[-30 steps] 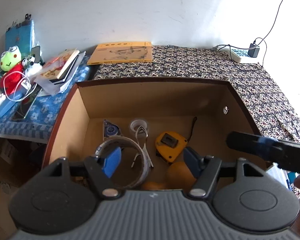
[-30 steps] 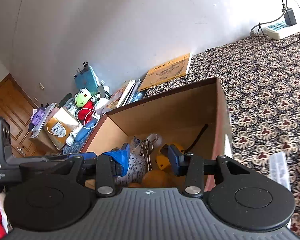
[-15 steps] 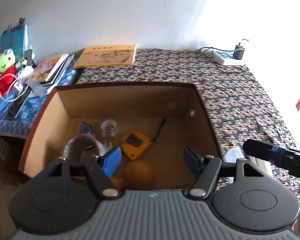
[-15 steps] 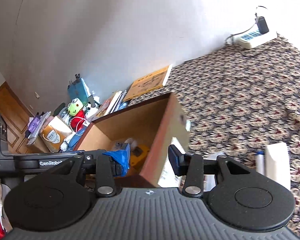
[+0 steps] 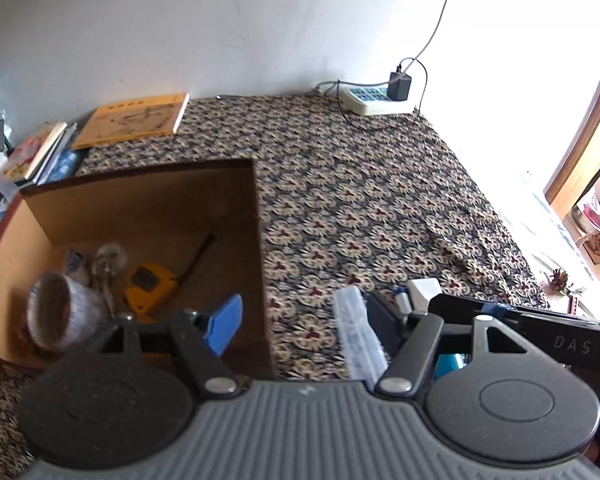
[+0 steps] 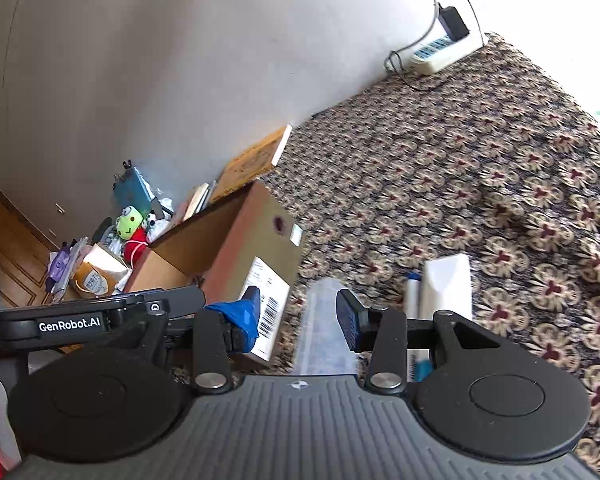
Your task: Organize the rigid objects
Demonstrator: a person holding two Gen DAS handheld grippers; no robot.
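An open cardboard box (image 5: 140,196) (image 6: 236,248) stands on the patterned cloth. Inside lie a yellow tape measure (image 5: 148,286), a tape roll (image 5: 56,312) and other small items. To the right of the box lie a clear plastic case (image 5: 356,332) (image 6: 324,320), a white block (image 5: 422,290) (image 6: 446,284) and a white pen with a blue cap (image 6: 411,300). My left gripper (image 5: 302,324) is open and empty, just right of the box's corner. My right gripper (image 6: 298,316) is open and empty, over the clear case.
A yellow book (image 5: 134,120) lies at the back by the wall. A white power strip (image 5: 374,100) with a charger sits at the back right. Books, a frog plush (image 6: 130,220) and clutter fill the left side. The cloth's right edge drops off.
Both grippers have swung right, from above the box's inside to the cloth beside it. The clear case, white block and pen have come into view. Both stay open.
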